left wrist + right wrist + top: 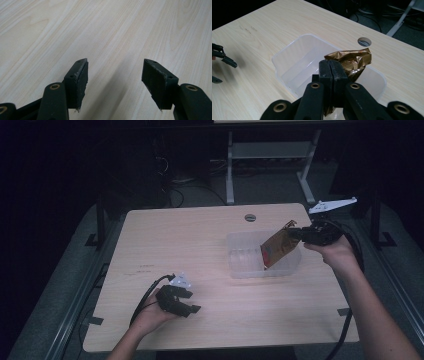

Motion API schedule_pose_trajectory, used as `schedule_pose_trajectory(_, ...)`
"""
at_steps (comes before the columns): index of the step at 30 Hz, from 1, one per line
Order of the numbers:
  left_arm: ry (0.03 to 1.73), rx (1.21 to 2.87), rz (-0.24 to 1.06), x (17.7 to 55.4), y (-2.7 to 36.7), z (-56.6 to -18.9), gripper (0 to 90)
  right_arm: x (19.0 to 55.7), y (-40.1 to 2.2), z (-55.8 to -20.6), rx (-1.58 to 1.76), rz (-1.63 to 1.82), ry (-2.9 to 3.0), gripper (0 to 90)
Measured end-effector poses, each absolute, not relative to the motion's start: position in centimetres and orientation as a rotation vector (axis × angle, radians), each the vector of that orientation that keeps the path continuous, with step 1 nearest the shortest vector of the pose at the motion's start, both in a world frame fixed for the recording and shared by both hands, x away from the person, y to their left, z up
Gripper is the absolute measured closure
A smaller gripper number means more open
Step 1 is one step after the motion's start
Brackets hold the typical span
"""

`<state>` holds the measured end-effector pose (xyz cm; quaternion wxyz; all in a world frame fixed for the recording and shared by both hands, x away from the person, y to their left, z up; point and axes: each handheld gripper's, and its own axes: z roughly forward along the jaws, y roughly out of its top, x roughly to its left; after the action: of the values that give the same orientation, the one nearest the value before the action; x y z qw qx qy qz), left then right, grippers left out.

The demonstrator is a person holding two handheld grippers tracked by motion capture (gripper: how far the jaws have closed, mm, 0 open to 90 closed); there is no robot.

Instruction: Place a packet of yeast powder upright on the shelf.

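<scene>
My right gripper (pixel 295 233) (pixel 330 67) is shut on the top edge of a gold foil packet (pixel 278 248) (pixel 352 61). The packet hangs tilted over the right half of a clear plastic tub (pixel 241 270) (pixel 287 53), with its lower end inside the tub. The rest of the tub looks bare. My left gripper (pixel 194 302) (pixel 115 72) hovers open low over the front left of the wooden table (pixel 175 240), with nothing between its jaws. It also appears at the left edge of the right gripper view as the left gripper (pixel 222 67).
A round cable hole (pixel 250 217) (pixel 364 41) sits in the table behind the tub. Cables trail from both grippers toward the front edge. Beyond the table stand a white desk frame (pixel 270 155) and dark floor with cords.
</scene>
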<state>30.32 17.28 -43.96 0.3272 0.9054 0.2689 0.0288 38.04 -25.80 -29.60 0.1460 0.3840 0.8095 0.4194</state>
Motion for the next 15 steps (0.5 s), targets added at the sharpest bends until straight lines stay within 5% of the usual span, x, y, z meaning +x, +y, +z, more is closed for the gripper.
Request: schedule_pose_trajectory(15, 0.701, 2.377, 0.077, 30.4, 17.4, -44.0, 37.6, 38.9, -24.2, -30.6, 1.106, 1.219, 2.35, 86.9)
